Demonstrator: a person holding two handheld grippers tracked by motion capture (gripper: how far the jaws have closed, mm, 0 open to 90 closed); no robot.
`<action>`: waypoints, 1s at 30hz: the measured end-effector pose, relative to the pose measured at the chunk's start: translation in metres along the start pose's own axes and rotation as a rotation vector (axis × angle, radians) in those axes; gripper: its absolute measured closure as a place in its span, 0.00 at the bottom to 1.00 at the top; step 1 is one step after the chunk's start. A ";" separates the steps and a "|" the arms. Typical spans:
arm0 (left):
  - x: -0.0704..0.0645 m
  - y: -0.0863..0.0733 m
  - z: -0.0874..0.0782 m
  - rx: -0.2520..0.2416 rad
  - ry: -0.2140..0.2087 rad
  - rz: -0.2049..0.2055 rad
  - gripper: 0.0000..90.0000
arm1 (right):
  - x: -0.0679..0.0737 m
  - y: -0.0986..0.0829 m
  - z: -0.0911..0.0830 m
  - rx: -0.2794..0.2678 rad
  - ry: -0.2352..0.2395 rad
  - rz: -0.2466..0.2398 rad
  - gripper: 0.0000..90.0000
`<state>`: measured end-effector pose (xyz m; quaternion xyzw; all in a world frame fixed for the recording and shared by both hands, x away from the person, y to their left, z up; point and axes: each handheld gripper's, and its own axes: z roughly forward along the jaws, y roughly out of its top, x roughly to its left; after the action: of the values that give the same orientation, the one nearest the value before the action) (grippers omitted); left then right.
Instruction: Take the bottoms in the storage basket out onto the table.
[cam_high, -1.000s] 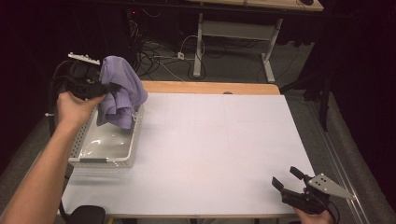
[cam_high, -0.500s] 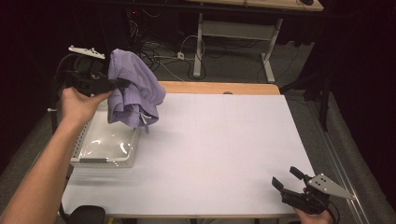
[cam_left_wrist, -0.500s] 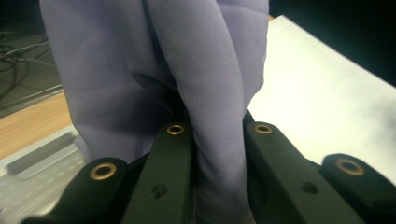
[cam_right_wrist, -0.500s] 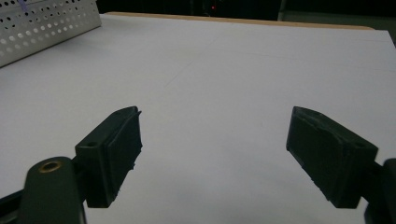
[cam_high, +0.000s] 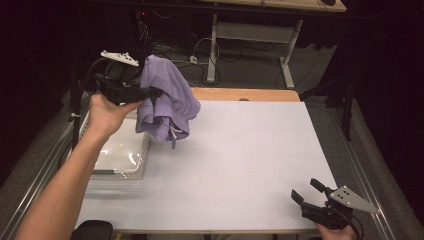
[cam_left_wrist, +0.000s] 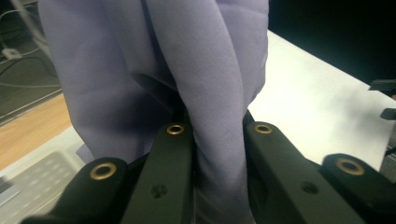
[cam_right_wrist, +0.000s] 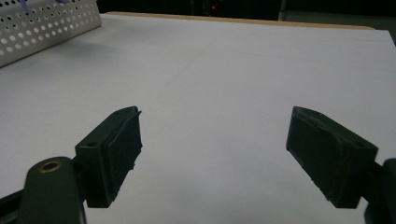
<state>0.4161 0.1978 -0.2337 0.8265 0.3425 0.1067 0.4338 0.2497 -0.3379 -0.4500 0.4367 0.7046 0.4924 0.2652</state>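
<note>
A lavender cloth (cam_high: 167, 97) hangs in folds from my left gripper (cam_high: 152, 93), which is shut on it above the table's left side, just right of a white perforated basket (cam_high: 142, 150). In the left gripper view the cloth (cam_left_wrist: 187, 70) is pinched between the two black jaws of the left gripper (cam_left_wrist: 217, 128) and drapes over them. My right gripper (cam_high: 307, 191) rests low at the table's front right corner, open with nothing between its jaws. In the right gripper view the right gripper (cam_right_wrist: 212, 149) has its jaws spread wide over bare white tabletop.
The white table (cam_high: 250, 150) has a wooden strip along its far edge. The basket (cam_right_wrist: 46, 23) sits at the left edge. Beyond the table are a desk frame (cam_high: 250, 35) and cables on a dark floor.
My left gripper has lifted the lavender cloth up out of the basket and carried it to the right, over the table. The right gripper has stayed put.
</note>
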 end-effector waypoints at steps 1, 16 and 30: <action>-0.002 0.001 0.003 0.000 -0.007 0.004 0.92 | 0.000 0.000 0.000 0.000 0.000 0.000 0.21; -0.027 0.012 0.038 0.009 -0.085 0.053 0.92 | 0.000 0.000 0.000 -0.001 0.001 -0.005 0.21; -0.040 0.019 0.073 0.029 -0.106 0.086 0.92 | 0.000 0.000 0.000 -0.002 0.002 -0.003 0.21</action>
<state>0.4294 0.1170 -0.2579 0.8513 0.2846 0.0764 0.4341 0.2494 -0.3382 -0.4501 0.4349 0.7050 0.4932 0.2656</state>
